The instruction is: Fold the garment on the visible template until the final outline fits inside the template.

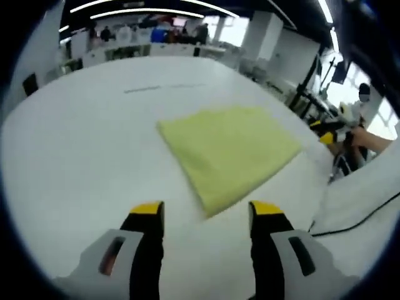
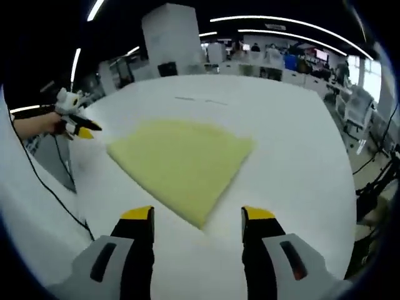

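Folded yellow garment [image 1: 228, 153] lies flat on the white worktop [image 1: 81, 150]
Left hand-held gripper [image 1: 206, 215] and right hand-held gripper [image 2: 197, 219] both wide open, empty, near the garment; template hard to see

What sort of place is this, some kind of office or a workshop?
Probably a large open-plan lab or office: long ceiling light strips, desks with people at the far side, and a big white table holding a folded yellow cloth.
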